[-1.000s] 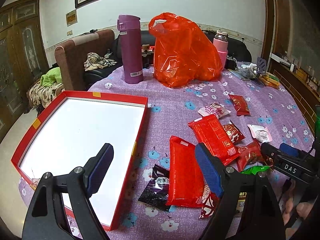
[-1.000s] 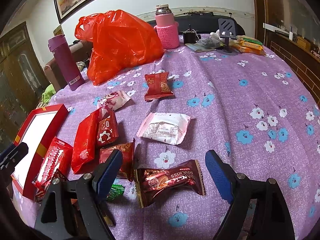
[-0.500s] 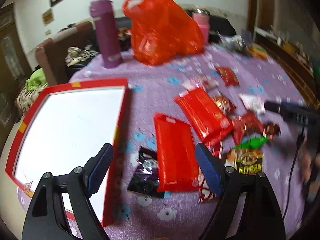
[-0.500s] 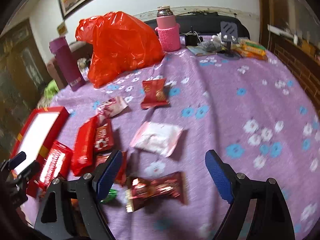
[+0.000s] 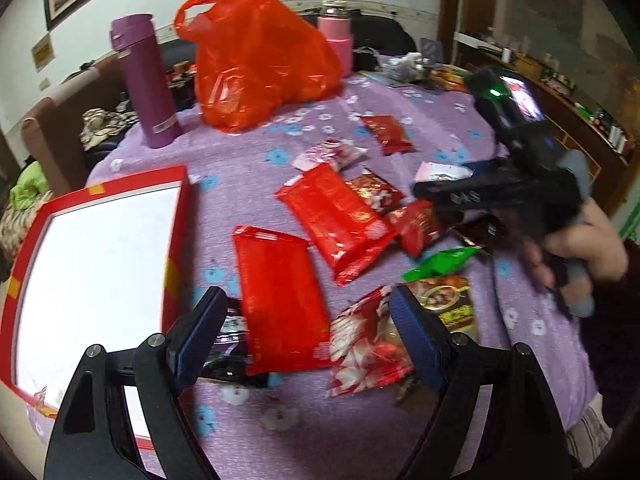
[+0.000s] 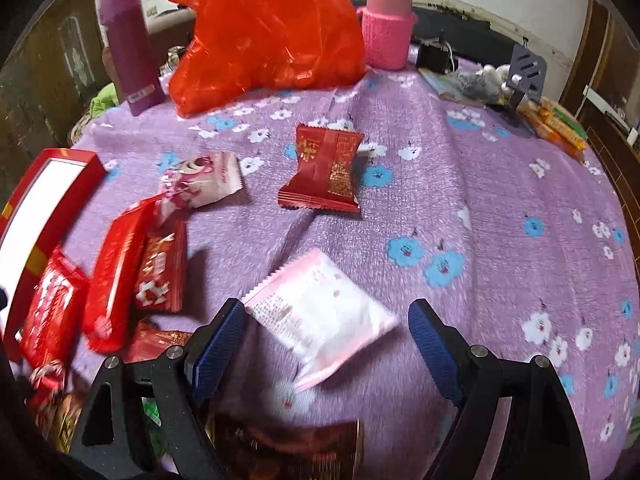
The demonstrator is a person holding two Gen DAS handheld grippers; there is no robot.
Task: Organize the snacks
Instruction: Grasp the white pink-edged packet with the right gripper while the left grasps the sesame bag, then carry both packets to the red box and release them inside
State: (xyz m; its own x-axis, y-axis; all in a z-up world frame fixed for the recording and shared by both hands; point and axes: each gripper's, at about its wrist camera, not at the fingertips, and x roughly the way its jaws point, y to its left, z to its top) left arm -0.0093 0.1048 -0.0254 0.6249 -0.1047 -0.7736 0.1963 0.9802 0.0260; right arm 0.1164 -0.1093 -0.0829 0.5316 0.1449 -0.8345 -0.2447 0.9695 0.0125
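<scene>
Several snack packets lie on the purple flowered tablecloth (image 6: 500,184). My left gripper (image 5: 304,340) is open, low over a long red packet (image 5: 280,300), with a red-and-white packet (image 5: 364,352) by its right finger. The red box with a white inside (image 5: 92,272) lies to the left. My right gripper (image 6: 324,352) is open, and a pink-white packet (image 6: 320,316) lies between its fingers. A dark red packet (image 6: 324,168) and a pink cartoon packet (image 6: 200,180) lie farther back. The right gripper also shows in the left wrist view (image 5: 452,196).
An orange plastic bag (image 5: 260,60), a purple flask (image 5: 144,88) and a pink bottle (image 6: 388,28) stand at the back. A phone stand (image 6: 524,76) and yellow packs (image 6: 560,128) sit at the far right. A sofa stands beyond the table.
Both grippers have moved forward and lower over the snacks. The right one passed the dark brown packet and now frames the pink-white packet. The left has shifted right, away from the box.
</scene>
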